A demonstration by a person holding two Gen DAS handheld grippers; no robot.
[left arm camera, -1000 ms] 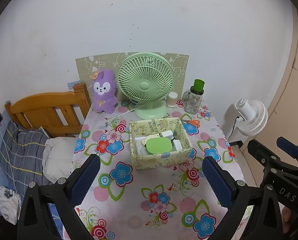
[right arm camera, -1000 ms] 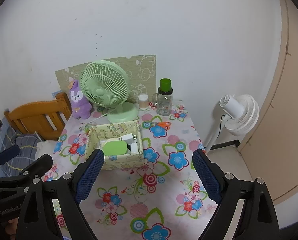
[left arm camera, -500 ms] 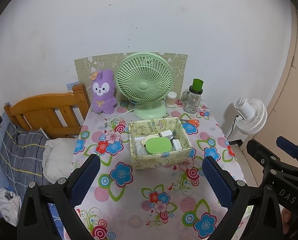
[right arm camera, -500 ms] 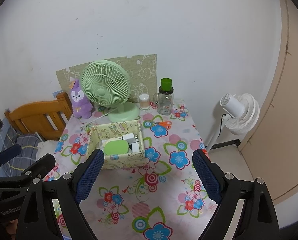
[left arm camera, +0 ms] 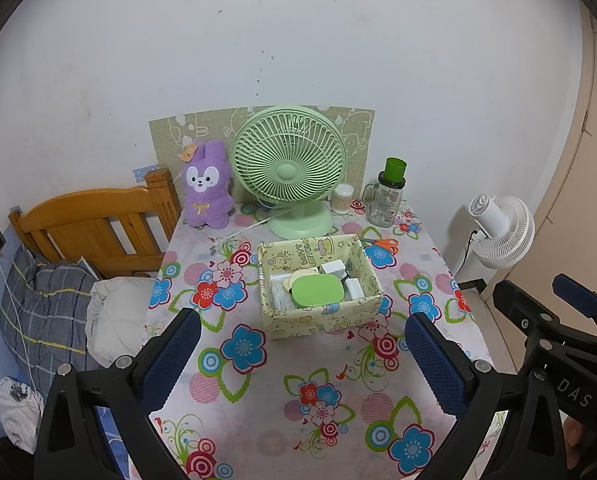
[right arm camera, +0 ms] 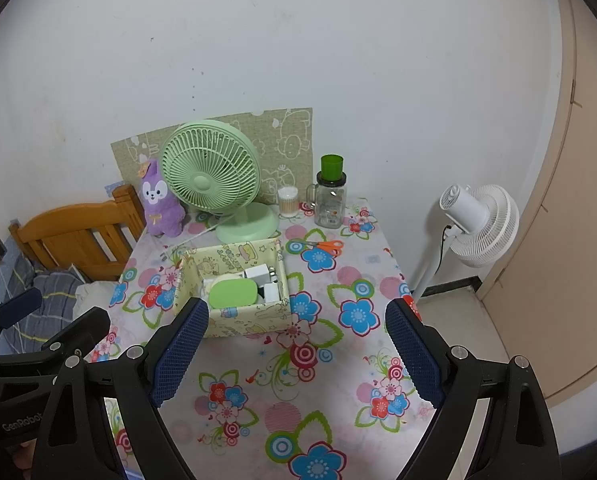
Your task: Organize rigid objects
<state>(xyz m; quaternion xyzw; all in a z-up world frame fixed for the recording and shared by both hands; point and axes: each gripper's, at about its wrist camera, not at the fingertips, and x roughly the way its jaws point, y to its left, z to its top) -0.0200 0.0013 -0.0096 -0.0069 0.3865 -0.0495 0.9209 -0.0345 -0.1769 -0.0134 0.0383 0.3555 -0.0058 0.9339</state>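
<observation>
Left gripper (left arm camera: pixel 302 354): jaws wide apart, nothing between them, held above the near part of the table (left arm camera: pixel 258 412). Blue pads have a fine knurled grain; arms are matte black plastic with silver screw heads. Right gripper (right arm camera: pixel 294 350): same build, jaws likewise spread and empty, over the near table edge.

Cross-view notes. Left wrist view catches the right gripper at its right margin, with white letters "DAS" on the black frame. Right wrist view catches the left gripper at its lower left, lettered "GenRobot". Left view shows more of the wooden bed frame (left arm camera: pixel 86 224) and the plaid bedding (left arm camera: pixel 46 304); right view shows more of the white standing fan (right arm camera: pixel 478 224), its pole, and the beige door (right arm camera: pixel 570 240).

Task item: cardboard box (left arm camera: pixel 318 322), pale yellow with cartoon print, open top, near the table's middle, just beyond both grippers. Inside: a smooth green rounded-rectangle lid (left arm camera: pixel 317 289) and white blocky pieces (left arm camera: pixel 333 268); other contents unclear.

Beyond the box: green fan (left arm camera: pixel 289 164) with ribbed round grille on a disc base, fuzzy purple plush rabbit (left arm camera: pixel 208 186), clear glass jar (left arm camera: pixel 388 200) with green cap, small cotton-swab tub (left arm camera: pixel 343 198), orange-handled scissors (left arm camera: pixel 384 245) lying flat. Tablecloth is glossy, floral-printed.
</observation>
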